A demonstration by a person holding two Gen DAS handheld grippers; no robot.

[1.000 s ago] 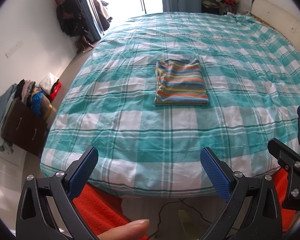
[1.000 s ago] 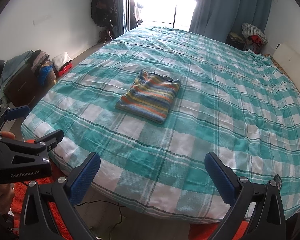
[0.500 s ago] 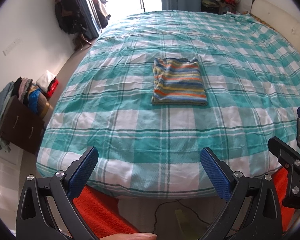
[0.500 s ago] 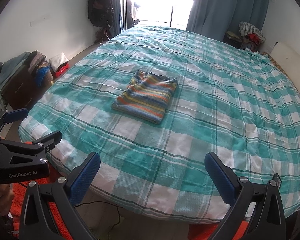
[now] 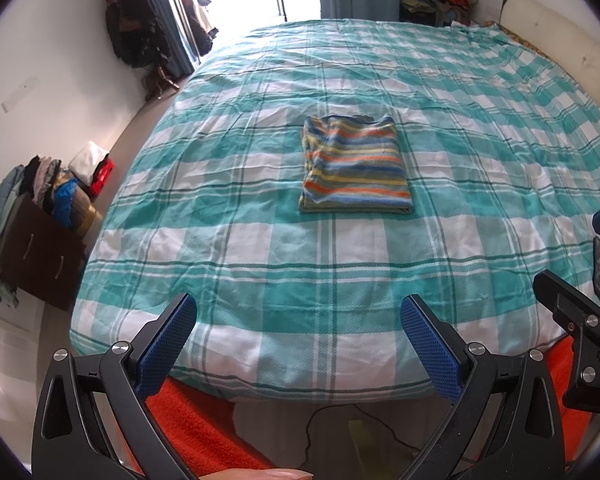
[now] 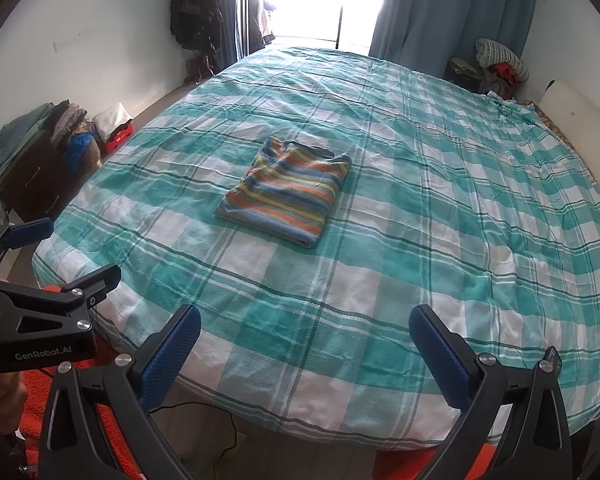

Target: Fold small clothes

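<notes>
Teal-and-white checked bedspread (image 5: pixel 260 248) covers the bed — on it, toward the near edge but well back from it, lies the folded striped garment (image 5: pixel 356 166). Left gripper (image 5: pixel 298 342) and right gripper (image 6: pixel 304 354) hover off that edge, fingers wide, empty.

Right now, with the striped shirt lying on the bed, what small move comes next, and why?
Probably none on the shirt: it already lies folded flat on the bed. Both the left gripper and right gripper are open, empty, well short of it. Likely draw back.
</notes>
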